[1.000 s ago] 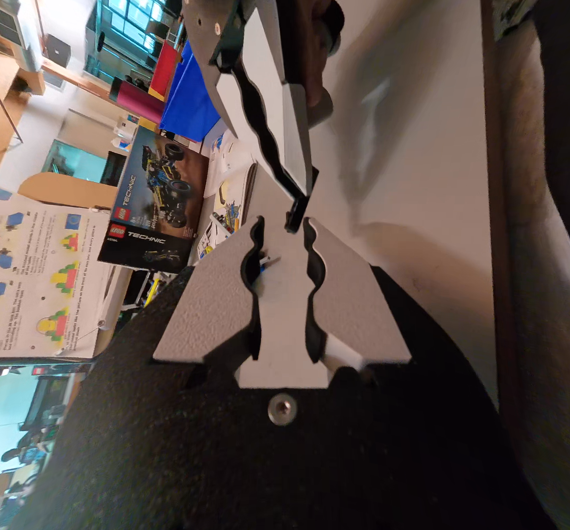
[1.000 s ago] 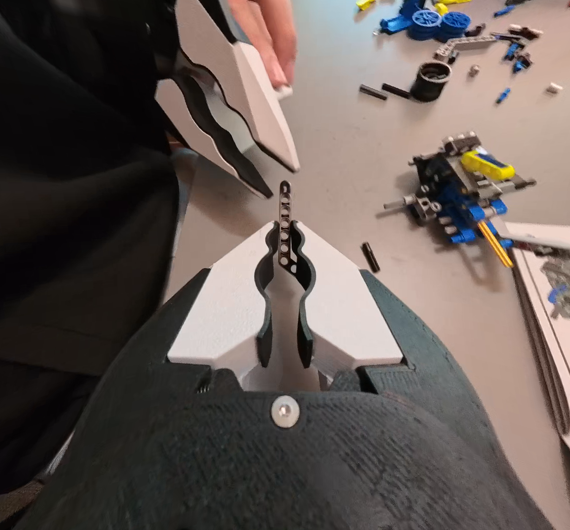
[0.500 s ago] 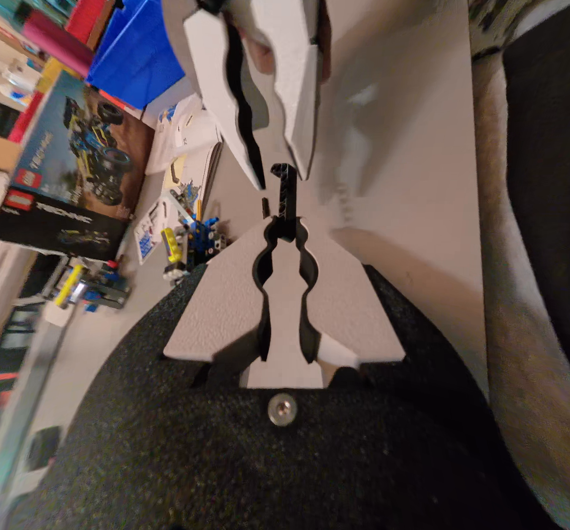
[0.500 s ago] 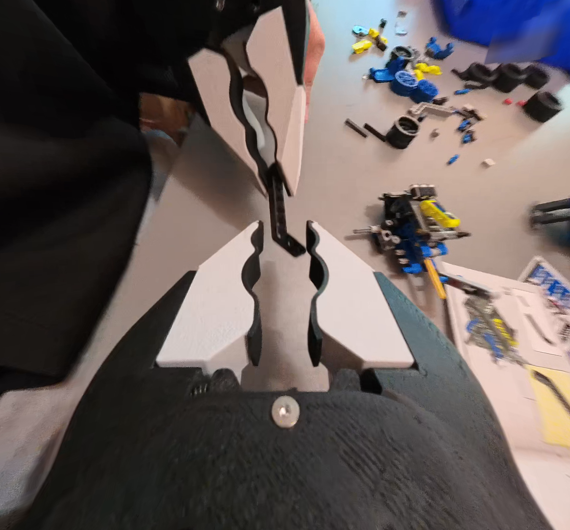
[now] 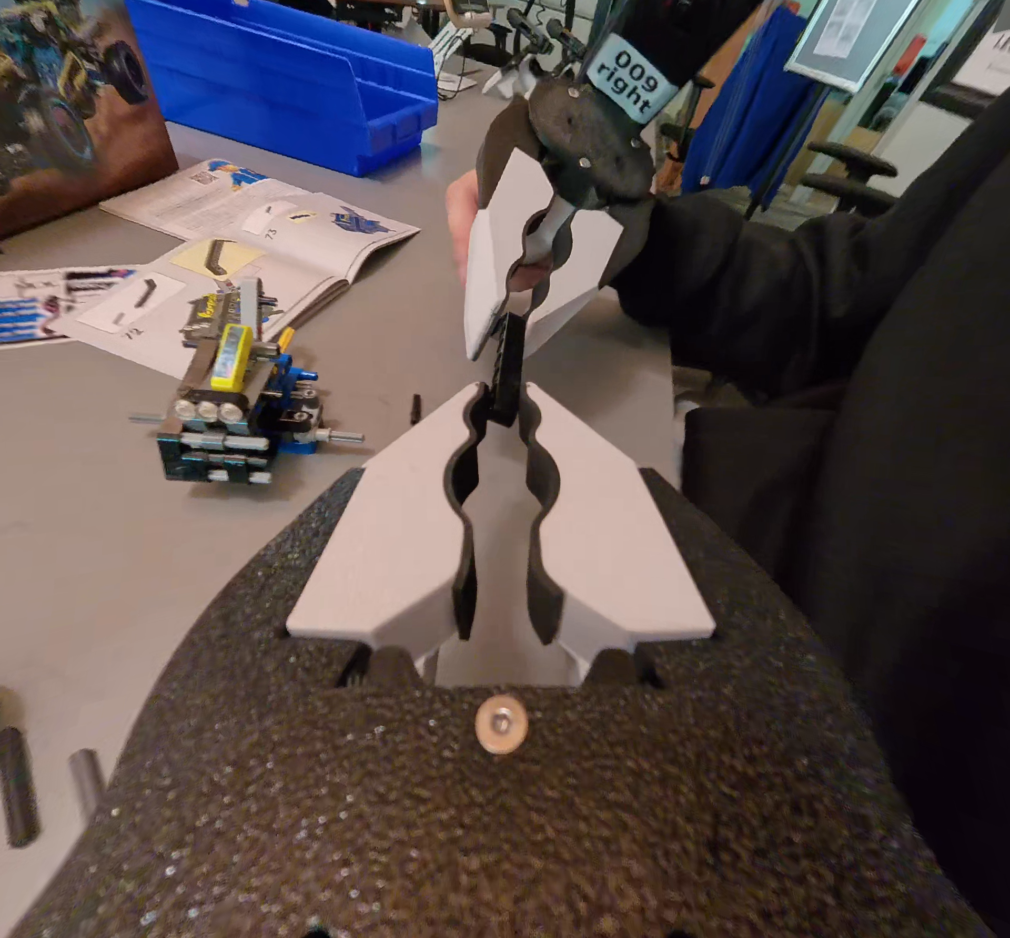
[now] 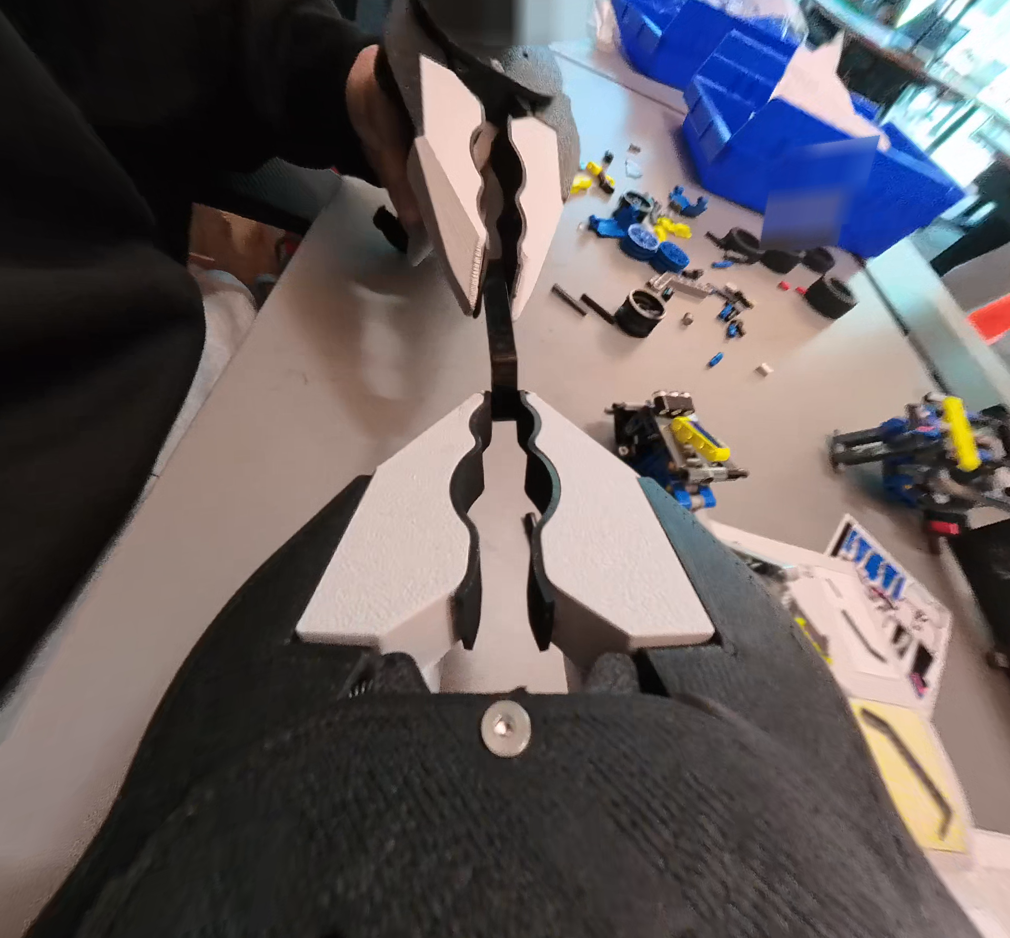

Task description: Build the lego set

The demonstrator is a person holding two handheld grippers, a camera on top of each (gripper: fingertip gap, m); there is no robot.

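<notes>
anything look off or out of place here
One oddity: both grippers, left and right, pinch opposite ends of one black beam in mid-air above the table. Loose parts lie scattered, but nothing looks damaged.

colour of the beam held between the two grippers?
Black beam; clearest in the right wrist view.

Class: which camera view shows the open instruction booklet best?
The left wrist view: the instruction booklet lies open with both pages fully visible behind the partly built model. The right wrist view catches only a blurred corner of it at the edge.
</notes>
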